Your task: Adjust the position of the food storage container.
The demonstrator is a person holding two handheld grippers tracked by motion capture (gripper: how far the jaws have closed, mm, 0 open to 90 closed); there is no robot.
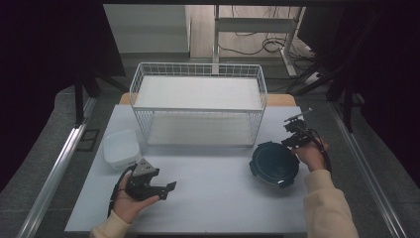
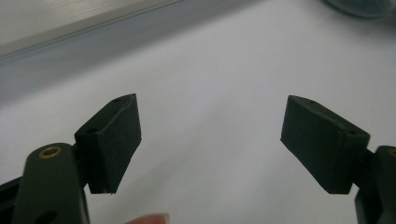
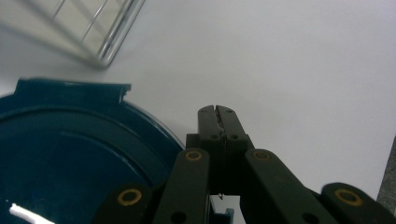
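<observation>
You have two grippers, the left gripper (image 1: 171,187) and the right gripper (image 1: 297,119), one dark blue lid (image 1: 274,164), one white container (image 1: 120,148) and one wire basket (image 1: 198,103) (white, two-tiered).

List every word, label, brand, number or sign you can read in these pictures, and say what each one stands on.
None can be read: the dark blue lid, the white container, the wire basket and the table carry no legible text in the high view or either gripper view.
</observation>
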